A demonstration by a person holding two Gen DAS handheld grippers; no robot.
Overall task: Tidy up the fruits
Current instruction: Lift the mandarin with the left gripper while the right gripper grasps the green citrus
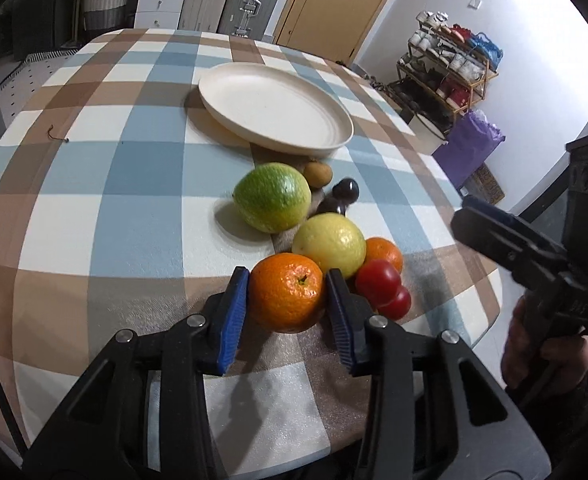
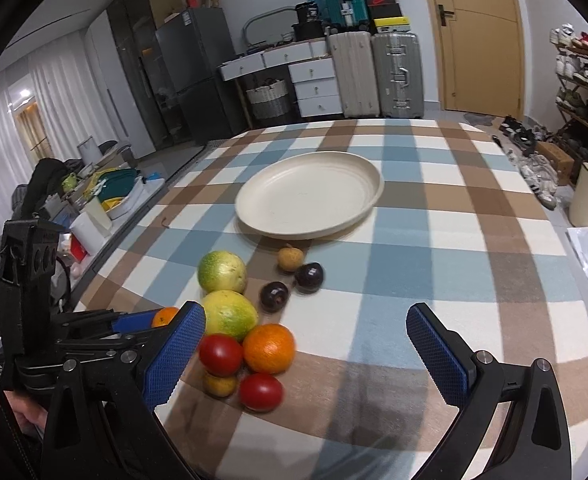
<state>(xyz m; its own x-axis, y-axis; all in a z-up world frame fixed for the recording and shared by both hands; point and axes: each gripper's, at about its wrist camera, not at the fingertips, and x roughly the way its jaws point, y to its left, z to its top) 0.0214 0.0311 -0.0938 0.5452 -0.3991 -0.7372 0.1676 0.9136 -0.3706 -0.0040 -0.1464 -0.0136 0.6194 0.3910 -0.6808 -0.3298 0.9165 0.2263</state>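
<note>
My left gripper (image 1: pixel 287 280) is shut on an orange (image 1: pixel 287 296), held just above the checked cloth at the near end of a fruit cluster. In the right wrist view that orange (image 2: pixel 165 316) peeks out between the left gripper's pads (image 2: pixel 134 322). Beside it lie a yellow-green fruit (image 1: pixel 330 245), a second orange (image 2: pixel 269 348), two red tomatoes (image 2: pixel 220 354), a green fruit (image 1: pixel 272 197), two dark plums (image 2: pixel 309 276) and a small brown fruit (image 2: pixel 290 258). A cream plate (image 2: pixel 310 200) sits empty beyond them. My right gripper (image 2: pixel 306 344) is open, hovering over the table's near edge.
A small yellow fruit (image 2: pixel 220 385) lies at the front of the cluster. A small brown hook-shaped scrap (image 1: pixel 56 134) lies on the cloth at the left. The table's right edge (image 1: pixel 494 300) drops to a shoe rack (image 1: pixel 450 68) and a purple bag (image 1: pixel 470 148).
</note>
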